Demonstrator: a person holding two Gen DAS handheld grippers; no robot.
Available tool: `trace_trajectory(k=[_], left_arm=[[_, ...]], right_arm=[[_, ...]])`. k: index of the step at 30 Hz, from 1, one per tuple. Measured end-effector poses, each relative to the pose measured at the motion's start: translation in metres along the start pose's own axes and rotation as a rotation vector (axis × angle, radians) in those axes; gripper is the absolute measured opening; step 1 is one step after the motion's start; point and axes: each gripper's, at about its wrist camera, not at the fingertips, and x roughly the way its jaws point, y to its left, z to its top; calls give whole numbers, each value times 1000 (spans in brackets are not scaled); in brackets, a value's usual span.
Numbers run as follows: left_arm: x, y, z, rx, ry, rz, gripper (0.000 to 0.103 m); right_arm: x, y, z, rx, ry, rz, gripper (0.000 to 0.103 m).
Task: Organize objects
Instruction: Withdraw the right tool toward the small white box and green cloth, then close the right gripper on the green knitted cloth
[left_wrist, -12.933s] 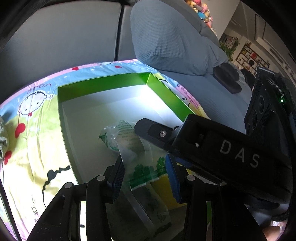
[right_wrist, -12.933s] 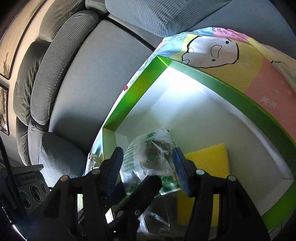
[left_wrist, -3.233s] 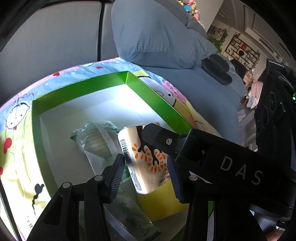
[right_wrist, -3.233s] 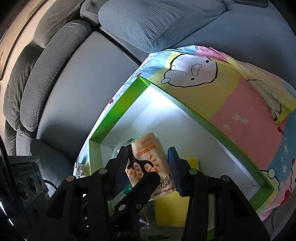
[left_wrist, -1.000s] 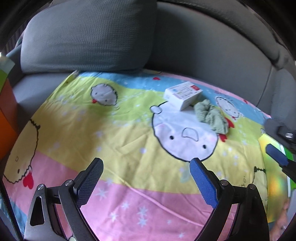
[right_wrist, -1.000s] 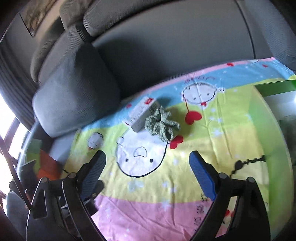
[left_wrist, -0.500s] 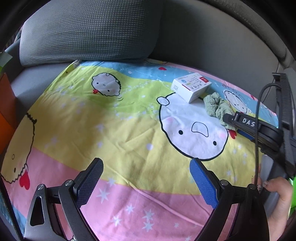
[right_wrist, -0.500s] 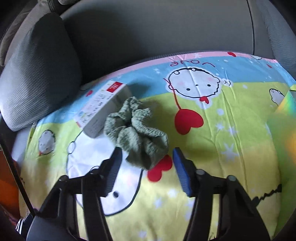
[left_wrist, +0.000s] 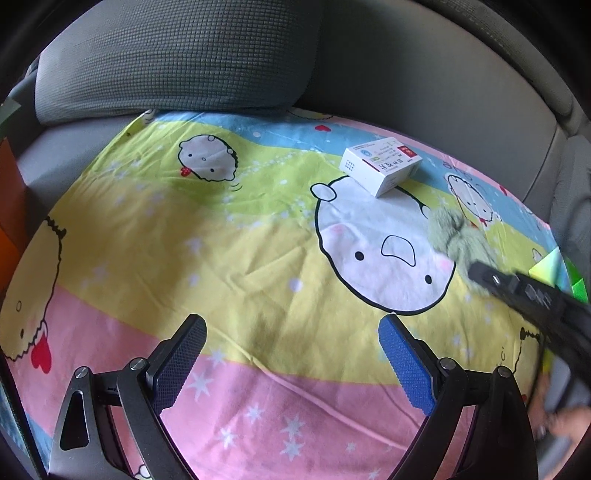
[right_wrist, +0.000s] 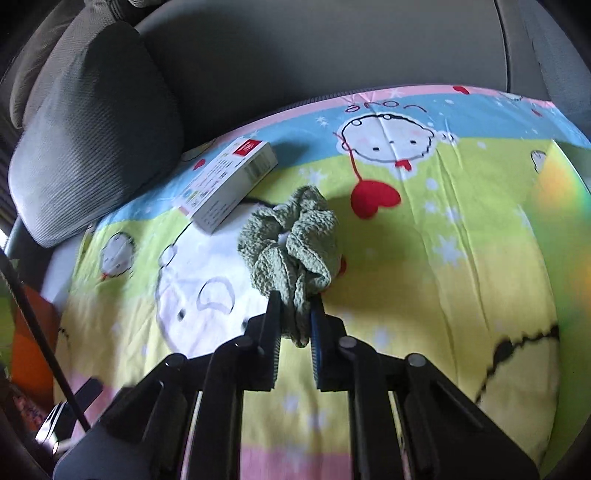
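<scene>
Green scrunchie (right_wrist: 291, 243) lies on the cartoon sheet (right_wrist: 461, 258), clamped at its near end by the right gripper (right_wrist: 295, 325). White box (right_wrist: 229, 181) sits at ten o'clock; left gripper (left_wrist: 291, 363) gapes empty, farther off.

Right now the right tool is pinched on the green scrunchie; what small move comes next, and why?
Probably lift it straight up. The right tool is shut on one end of the scrunchie, and the rest lies on the blanket beside the white box, so raise it clear before carrying it.

Grey cushion (left_wrist: 173, 59) (perhaps a pillow) on sofa (left_wrist: 424, 74).
</scene>
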Motion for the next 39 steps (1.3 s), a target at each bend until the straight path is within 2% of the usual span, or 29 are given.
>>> trace_trajectory(k=[10, 16, 18, 20, 22, 26, 31, 35, 39], left_arm=[[3, -8, -3, -6, 26, -49, 95], [4, -18, -7, 23, 42, -65, 95], [5, -21, -9, 29, 48, -69, 95], [6, -24, -10, 36, 56, -79, 95], [8, -28, -12, 48, 71, -89, 95], [10, -35, -15, 62, 93, -107, 95], [10, -48, -19, 85, 116, -181, 95], [10, -61, -25, 114, 134, -220, 95], [13, -77, -30, 160, 152, -251, 95]], right_arm=[[-46, -2, -54, -11, 29, 57, 13], [-49, -5, -70, -35, 74, 33, 18], [-48, -10, -68, -11, 80, 29, 27], [-52, -19, -66, 27, 74, 45, 55], [-58, -23, -65, 43, 49, 59, 64], [-69, -35, -60, 82, 3, 102, 64], [-65, -46, -53, 140, -5, 152, 64], [-58, -50, -48, 166, 12, 205, 63], [-45, -51, -45, 177, 55, 219, 58]])
